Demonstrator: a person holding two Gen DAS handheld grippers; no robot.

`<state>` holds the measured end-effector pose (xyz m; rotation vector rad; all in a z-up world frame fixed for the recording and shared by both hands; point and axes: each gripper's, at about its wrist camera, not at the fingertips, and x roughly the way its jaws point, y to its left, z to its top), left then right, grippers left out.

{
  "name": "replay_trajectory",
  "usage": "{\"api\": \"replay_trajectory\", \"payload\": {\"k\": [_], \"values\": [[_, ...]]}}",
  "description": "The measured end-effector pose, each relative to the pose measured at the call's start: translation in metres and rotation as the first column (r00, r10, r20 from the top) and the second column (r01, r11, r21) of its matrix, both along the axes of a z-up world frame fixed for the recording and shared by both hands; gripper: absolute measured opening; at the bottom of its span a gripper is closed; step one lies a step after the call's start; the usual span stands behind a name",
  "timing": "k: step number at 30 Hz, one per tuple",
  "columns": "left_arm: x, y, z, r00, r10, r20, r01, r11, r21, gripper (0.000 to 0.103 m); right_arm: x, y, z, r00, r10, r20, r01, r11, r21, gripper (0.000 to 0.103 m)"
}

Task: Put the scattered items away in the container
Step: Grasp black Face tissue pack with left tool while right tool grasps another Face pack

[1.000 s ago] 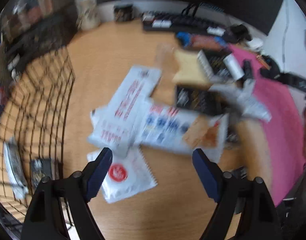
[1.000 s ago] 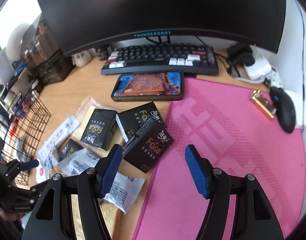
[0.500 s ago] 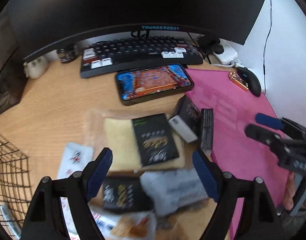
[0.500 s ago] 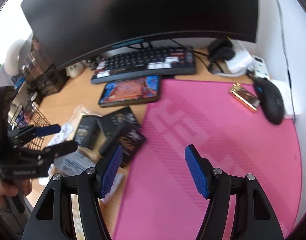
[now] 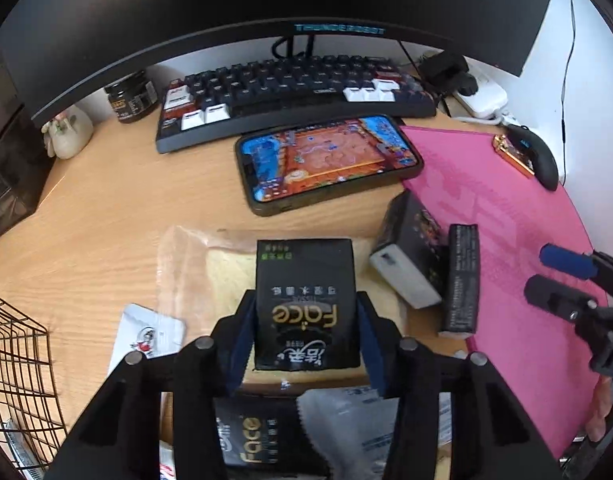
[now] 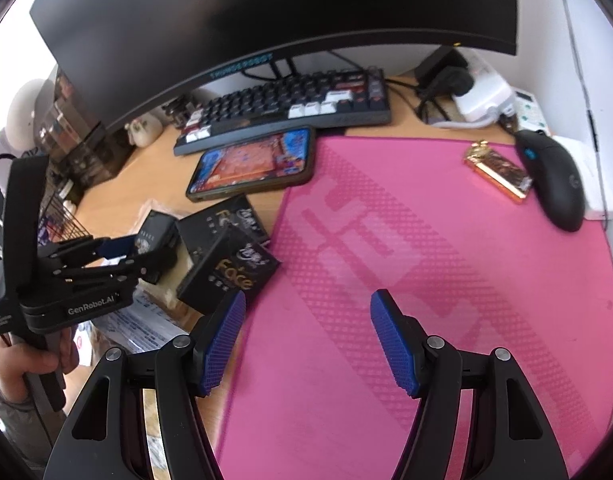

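In the left wrist view, the left tool [image 5: 306,336] was clamped on one black "Face" tissue pack [image 5: 305,304] above a clear-wrapped bread slice [image 5: 222,276]; two more black packs [image 5: 424,264] lay beside it, and the black wire basket [image 5: 14,360] was cut off at the frame's edge. In the right wrist view, the right tool [image 6: 306,340] hung spread apart and empty over the pink mat [image 6: 446,260].

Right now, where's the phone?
Left wrist view: the phone lies flat on the desk, between the keyboard behind it and the left gripper, its right end meeting the pink mat.
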<state>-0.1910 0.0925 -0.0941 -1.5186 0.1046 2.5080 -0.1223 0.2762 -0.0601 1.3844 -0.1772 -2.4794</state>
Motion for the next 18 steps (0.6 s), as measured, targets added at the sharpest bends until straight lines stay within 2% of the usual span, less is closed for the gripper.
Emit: {"api": "replay_trajectory", "payload": {"k": [6,13,14,15,16,18], "values": [[0.007,-0.021,0.006,1.0,0.021,-0.004,-0.021,1.0,0.011,0.052,-0.012,-0.038,-0.009,0.999,0.03,0.034,-0.027,0.995,-0.091,0.066],[0.017,-0.046,0.011,0.999,0.037,-0.013,-0.037,0.999,0.025,0.052,-0.027,-0.061,-0.03,0.996,0.0,0.085,0.008,0.995,-0.1,0.066],[0.018,-0.048,0.011,0.999,0.038,-0.011,-0.038,0.999,0.029,0.052,-0.025,-0.061,-0.029,0.999,-0.003,0.053,0.009,0.994,-0.106,0.063],[0.019,-0.05,0.011,0.999,0.04,-0.012,-0.04,0.999,0.031,0.052,-0.025,-0.061,-0.029,0.999,-0.003,0.046,0.008,0.995,-0.1,0.045],[0.02,-0.052,0.011,0.999,0.04,-0.011,-0.04,0.999,0.031,0.052,-0.025,-0.062,-0.029,0.999,0.005,0.054,0.0,0.996,-0.087,0.033],[0.021,-0.053,0.012,0.999,0.04,-0.014,-0.039,0.999,0.038,0.052,-0.022,-0.062,-0.025,0.999,0.01,0.05,-0.006,0.997,-0.07,0.021]]}}
